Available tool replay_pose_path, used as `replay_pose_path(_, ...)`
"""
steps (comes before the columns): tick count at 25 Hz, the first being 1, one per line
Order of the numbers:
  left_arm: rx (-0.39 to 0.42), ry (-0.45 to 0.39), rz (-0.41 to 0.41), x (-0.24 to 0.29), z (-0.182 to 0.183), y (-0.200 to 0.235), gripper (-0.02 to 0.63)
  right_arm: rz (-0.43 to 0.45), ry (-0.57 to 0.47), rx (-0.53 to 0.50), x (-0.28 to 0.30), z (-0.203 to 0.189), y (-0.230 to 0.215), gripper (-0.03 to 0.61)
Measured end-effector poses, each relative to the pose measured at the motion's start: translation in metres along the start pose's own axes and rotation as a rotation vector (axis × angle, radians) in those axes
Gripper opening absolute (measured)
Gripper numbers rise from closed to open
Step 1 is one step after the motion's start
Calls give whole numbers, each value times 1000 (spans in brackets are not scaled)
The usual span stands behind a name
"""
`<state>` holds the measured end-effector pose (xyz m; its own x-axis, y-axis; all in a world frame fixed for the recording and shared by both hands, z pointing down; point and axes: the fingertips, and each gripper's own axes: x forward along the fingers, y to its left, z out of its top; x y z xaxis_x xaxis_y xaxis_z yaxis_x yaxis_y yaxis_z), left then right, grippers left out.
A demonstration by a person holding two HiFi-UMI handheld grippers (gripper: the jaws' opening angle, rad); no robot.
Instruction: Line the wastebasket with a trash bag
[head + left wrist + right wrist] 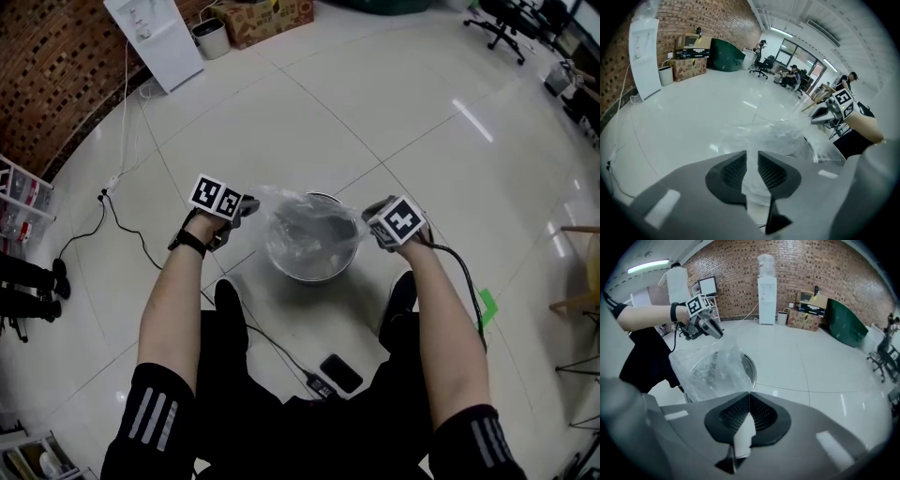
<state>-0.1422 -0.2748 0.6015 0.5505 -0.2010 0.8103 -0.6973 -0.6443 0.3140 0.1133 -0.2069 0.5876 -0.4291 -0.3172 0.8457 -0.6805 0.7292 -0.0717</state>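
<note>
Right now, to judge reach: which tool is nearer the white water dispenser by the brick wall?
Left. The left tool is on the side of the wastebasket toward the water dispenser; the right tool, shut on the trash bag, is on the far side.

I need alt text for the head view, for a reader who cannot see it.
Seen from above, a clear trash bag lies crumpled over a round metal wastebasket on a pale tiled floor. A person's left gripper and right gripper meet the bag at opposite edges.
</note>
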Motion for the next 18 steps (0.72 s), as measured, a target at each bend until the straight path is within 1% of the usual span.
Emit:
replay_pose_path(1, 7, 2, -12, 5, 1, -3, 29, -22, -15, 24, 3, 1, -8, 8)
replay_pose_path(2, 22, 9, -16, 10, 2, -5, -5, -43, -36, 42, 6, 4, -16, 8)
replay_pose_path(4, 69, 28, 1, 19, 3, -8, -5, -83, -88, 53, 12, 14, -29, 8)
replay_pose_path(6, 106, 17, 53, 24, 8, -3, -6, -141, -100, 75, 19, 13, -45, 8)
replay_pose_path(9, 105, -44, 157, 26, 20, 14, -6, -202, -107, 125, 26, 11, -67, 8)
replay_pose_path(10, 97, -53, 177, 27, 22, 19, -6, -215, -115, 138, 28, 14, -72, 8)
replay_pose_path(12, 89, -42, 198, 32, 19, 26, -6, -237, -113, 159, 35, 14, -82, 8)
replay_pose_path(14, 86, -16, 212, 38, 12, 34, -6, -236, -91, 167, 47, 8, -86, 8)
replay_pose_path(18, 69, 42, 220, 53, -7, 43, -6, -193, 9, 191, 78, -25, -82, 8)
